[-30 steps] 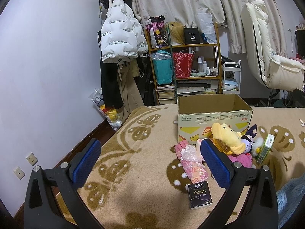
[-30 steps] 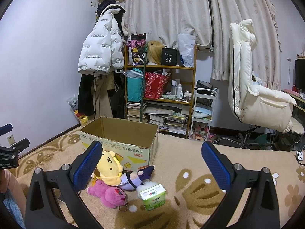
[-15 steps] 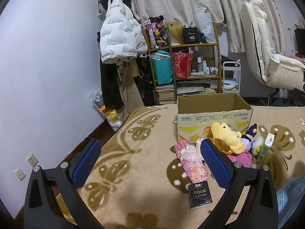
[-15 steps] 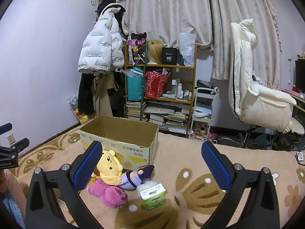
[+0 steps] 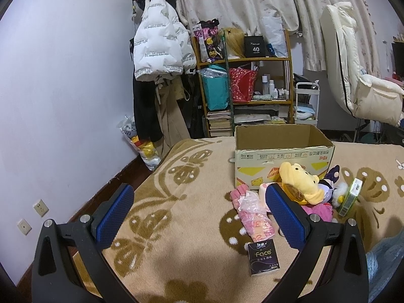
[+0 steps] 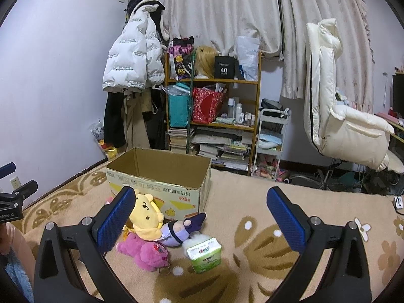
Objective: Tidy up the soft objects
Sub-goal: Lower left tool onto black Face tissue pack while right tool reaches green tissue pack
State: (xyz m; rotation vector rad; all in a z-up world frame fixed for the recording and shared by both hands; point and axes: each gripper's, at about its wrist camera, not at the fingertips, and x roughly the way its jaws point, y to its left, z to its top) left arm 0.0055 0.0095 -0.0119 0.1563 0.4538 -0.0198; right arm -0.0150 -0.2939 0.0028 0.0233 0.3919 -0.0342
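An open cardboard box (image 5: 282,155) (image 6: 161,174) stands on the patterned blanket. In front of it lie a yellow bear plush (image 5: 300,181) (image 6: 146,214), a pink plush (image 6: 146,250), a purple-and-white plush (image 6: 181,229), a green tissue pack (image 6: 204,255) (image 5: 351,197), a pink wrapped bundle (image 5: 252,212) and a black "Face" tissue pack (image 5: 262,255). My left gripper (image 5: 199,217) is open and empty, above the blanket left of the pile. My right gripper (image 6: 200,222) is open and empty, above the plush pile.
A wooden shelf (image 6: 214,116) full of bags and books stands behind the box. Coats (image 5: 159,50) hang on the wall at left. A white reclining chair (image 6: 338,116) is at the right. The left gripper's tip shows at the far left of the right wrist view (image 6: 17,197).
Almost nothing has changed. Both grippers stay open and nearly still; the views shift only slightly.
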